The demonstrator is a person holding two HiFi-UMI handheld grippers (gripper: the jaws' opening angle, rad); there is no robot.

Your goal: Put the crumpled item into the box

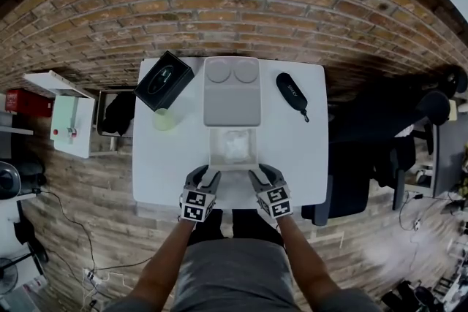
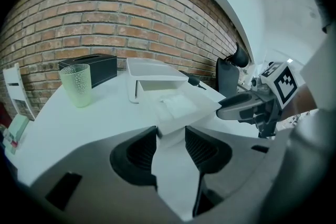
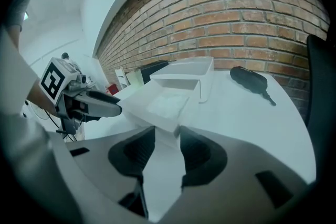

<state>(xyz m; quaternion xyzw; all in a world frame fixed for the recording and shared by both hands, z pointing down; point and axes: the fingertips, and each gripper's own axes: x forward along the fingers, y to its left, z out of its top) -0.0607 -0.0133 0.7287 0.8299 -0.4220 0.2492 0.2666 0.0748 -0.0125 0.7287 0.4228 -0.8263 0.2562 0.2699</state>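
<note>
Two grippers, the left gripper (image 1: 204, 175) and the right gripper (image 1: 263, 173), are shown at the front edge of the table (image 1: 300, 150). Each has its jaws narrowed onto a near corner of the white box (image 1: 214, 150). The pads appear to press the wall, though how firmly is left unsettled by the wide-angle views. The crumpled item (image 1: 235, 146) is seen lying inside the box, midway along the table's front half. A grey tray (image 1: 232, 99) is set against the box's far side.

The step in hand is judged to be steadying or shifting the box. Both corners should be gripped evenly, so that the light box is neither twisted nor drawn over the front edge.

Bare table is left on either side. A green cup (image 1: 164, 119) and a black carton (image 1: 164, 79) are placed toward the back-left corner, and a black case (image 1: 291, 91) toward the back-right.
</note>
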